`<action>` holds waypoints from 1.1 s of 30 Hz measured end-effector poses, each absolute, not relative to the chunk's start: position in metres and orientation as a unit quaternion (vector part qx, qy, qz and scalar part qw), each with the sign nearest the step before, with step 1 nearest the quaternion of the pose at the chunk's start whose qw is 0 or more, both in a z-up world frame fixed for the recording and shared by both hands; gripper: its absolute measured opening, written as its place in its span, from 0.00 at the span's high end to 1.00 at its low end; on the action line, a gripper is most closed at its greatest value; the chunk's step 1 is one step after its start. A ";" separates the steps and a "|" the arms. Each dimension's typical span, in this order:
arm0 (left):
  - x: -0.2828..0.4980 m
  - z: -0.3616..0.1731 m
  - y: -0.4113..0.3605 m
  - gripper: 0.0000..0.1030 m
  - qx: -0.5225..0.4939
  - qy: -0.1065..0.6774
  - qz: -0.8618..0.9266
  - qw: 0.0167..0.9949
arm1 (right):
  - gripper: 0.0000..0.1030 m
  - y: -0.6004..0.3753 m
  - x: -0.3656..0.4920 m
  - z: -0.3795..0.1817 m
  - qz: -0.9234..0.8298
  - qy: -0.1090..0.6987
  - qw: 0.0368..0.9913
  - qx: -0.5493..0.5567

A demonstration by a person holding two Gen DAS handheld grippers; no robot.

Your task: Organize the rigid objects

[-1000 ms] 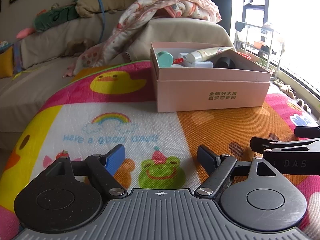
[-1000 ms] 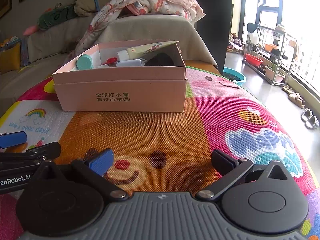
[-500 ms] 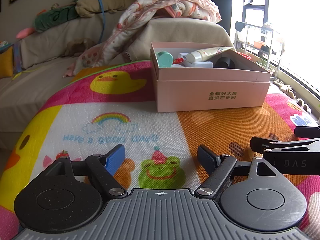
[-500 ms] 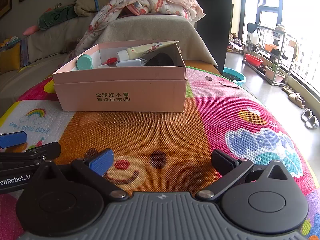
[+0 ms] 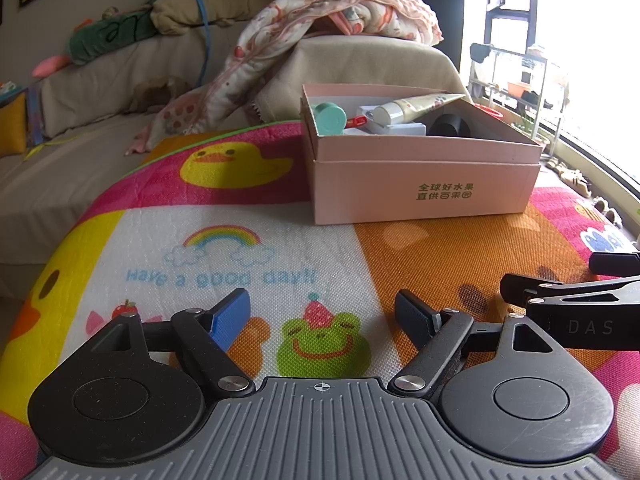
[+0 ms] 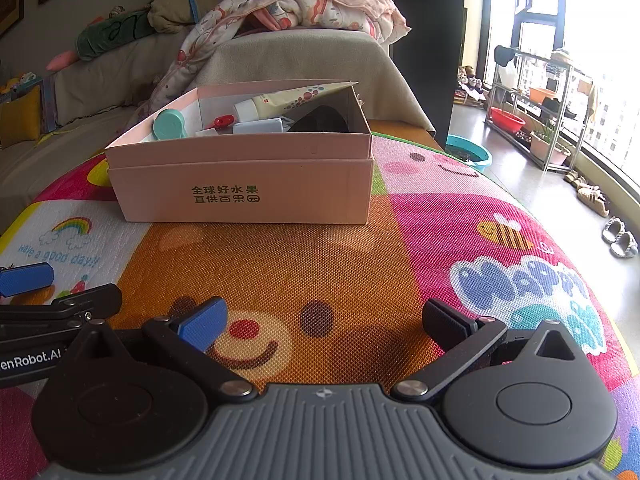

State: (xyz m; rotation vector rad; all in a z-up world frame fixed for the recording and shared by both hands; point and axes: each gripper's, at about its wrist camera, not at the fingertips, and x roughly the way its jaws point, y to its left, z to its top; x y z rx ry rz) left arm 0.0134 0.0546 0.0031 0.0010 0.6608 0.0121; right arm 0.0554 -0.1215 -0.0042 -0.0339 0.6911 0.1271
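A pink cardboard box stands on a colourful cartoon play mat. In it lie a teal round lid, a cream tube, a white flat case, a small red item and a black object. My left gripper is open and empty, low over the mat well short of the box. My right gripper is open and empty, beside it to the right.
A beige sofa with cushions and a patterned blanket lies behind the mat. A metal rack, a teal basin and shoes are on the floor to the right, by the window.
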 end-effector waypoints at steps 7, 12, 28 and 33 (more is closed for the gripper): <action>0.013 0.003 0.055 0.18 0.000 0.325 0.006 0.946 | 0.00 -0.122 0.055 -0.004 0.062 0.338 0.939 -0.017; 0.013 0.003 0.056 0.18 0.001 0.325 0.006 0.946 | 0.00 -0.121 0.055 -0.004 0.062 0.338 0.939 -0.017; 0.013 0.003 0.056 0.18 -0.001 0.325 0.006 0.946 | 0.00 -0.122 0.055 -0.005 0.062 0.338 0.939 -0.017; 0.013 0.003 0.056 0.18 0.001 0.325 0.006 0.946 | 0.00 -0.122 0.055 -0.005 0.062 0.338 0.939 -0.017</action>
